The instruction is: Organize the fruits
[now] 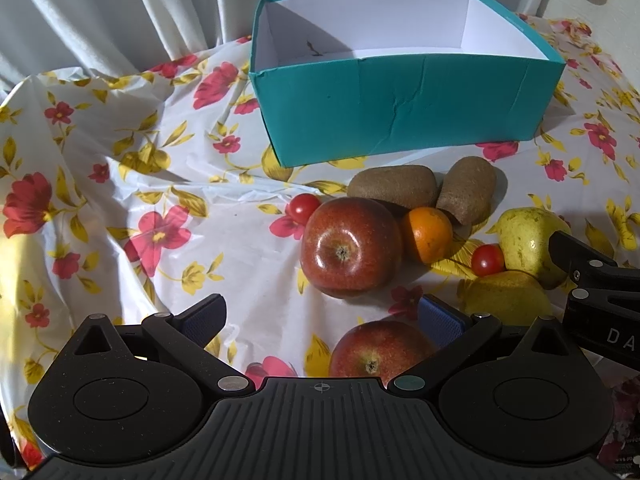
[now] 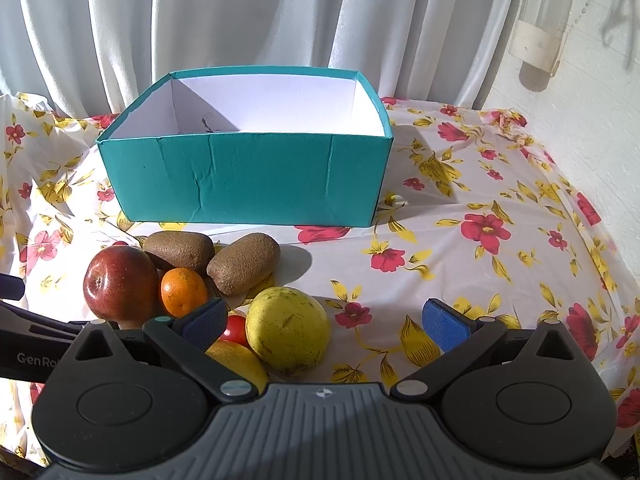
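Both claws stand wide open and hold nothing: the left gripper [image 1: 322, 320] above a red apple [image 1: 378, 350], the right gripper [image 2: 324, 320] near a yellow-green pear [image 2: 287, 328]. The fruits (kiwis, orange, tomatoes) lie before the empty teal cardboard box [image 2: 248, 178] on the flowered tablecloth [image 2: 480, 240].
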A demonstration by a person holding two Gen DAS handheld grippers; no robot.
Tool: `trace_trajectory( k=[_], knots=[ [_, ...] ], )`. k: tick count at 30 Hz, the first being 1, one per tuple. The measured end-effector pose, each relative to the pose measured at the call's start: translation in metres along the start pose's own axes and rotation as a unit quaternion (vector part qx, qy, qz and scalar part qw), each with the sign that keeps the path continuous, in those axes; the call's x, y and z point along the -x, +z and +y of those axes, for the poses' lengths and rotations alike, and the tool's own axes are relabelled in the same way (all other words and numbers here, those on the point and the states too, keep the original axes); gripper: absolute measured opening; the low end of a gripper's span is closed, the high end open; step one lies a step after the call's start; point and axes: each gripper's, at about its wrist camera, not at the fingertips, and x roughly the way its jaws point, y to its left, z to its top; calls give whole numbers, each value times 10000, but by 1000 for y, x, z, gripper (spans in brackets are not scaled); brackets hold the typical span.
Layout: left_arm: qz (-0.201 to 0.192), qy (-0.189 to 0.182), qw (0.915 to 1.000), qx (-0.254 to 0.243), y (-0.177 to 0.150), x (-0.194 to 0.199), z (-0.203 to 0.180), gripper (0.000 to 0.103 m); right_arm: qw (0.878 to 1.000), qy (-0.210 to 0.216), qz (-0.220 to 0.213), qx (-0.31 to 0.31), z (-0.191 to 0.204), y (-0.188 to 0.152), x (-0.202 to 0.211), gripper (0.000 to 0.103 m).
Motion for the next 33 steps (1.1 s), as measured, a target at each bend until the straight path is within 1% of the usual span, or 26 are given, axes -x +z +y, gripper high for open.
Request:
trace_trajectory(
  k=[15, 19, 22, 28, 33],
  knots=[
    [-100, 36, 9999, 73, -1, 4, 2, 103, 10000, 35, -62, -32, -3, -1, 2, 103],
    [-152, 131, 9998, 10, -2, 5, 0, 103, 10000, 60, -70, -32, -4, -3, 3, 103],
    [-195, 105, 9998, -16, -3, 6, -1, 103, 9999, 82, -85, -40, -5, -3, 4, 103],
    [-400, 136, 9991, -62, -5, 9, -4, 103, 9998, 98, -139, -74, -7, -5, 6, 103],
    [-707, 93, 9974, -119, -9, 14, -6, 103, 9996, 155, -205, -121, -13, -7, 7, 103]
  ],
)
